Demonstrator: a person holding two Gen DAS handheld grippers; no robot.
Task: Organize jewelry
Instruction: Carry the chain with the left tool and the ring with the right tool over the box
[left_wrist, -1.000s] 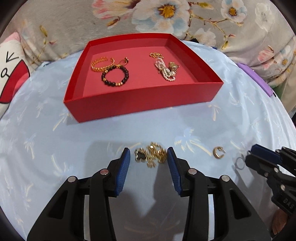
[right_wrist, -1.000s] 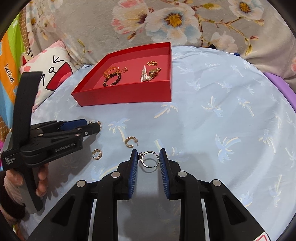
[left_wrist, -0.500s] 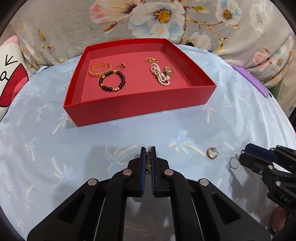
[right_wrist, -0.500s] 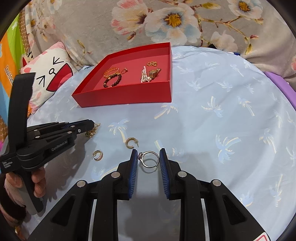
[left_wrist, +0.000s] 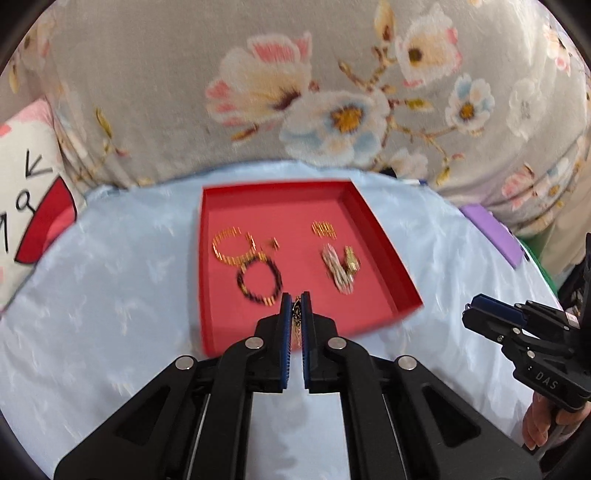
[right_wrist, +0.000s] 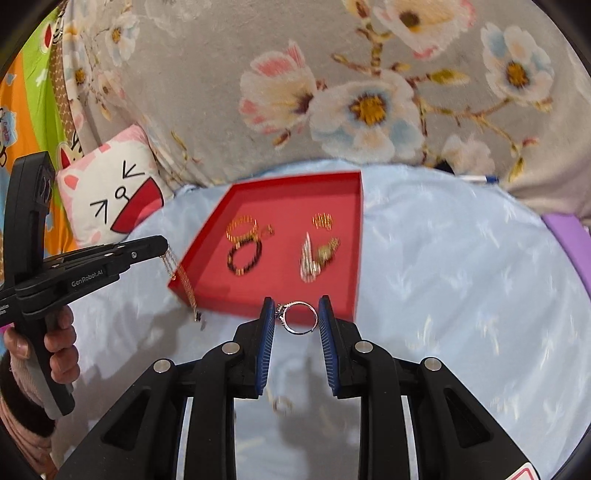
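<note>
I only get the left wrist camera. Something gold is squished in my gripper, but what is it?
Observer: A gold chain necklace. In the right wrist view it dangles from the left gripper, beside the red tray.
Operator: Does the other gripper have anything?
Observer: Yes, the right gripper is shut on a silver ring, pinched between its blue pads.
Operator: Is there stuff left on the cloth?
Observer: One small gold piece, blurred, lies on the blue cloth beneath the right gripper.
</note>
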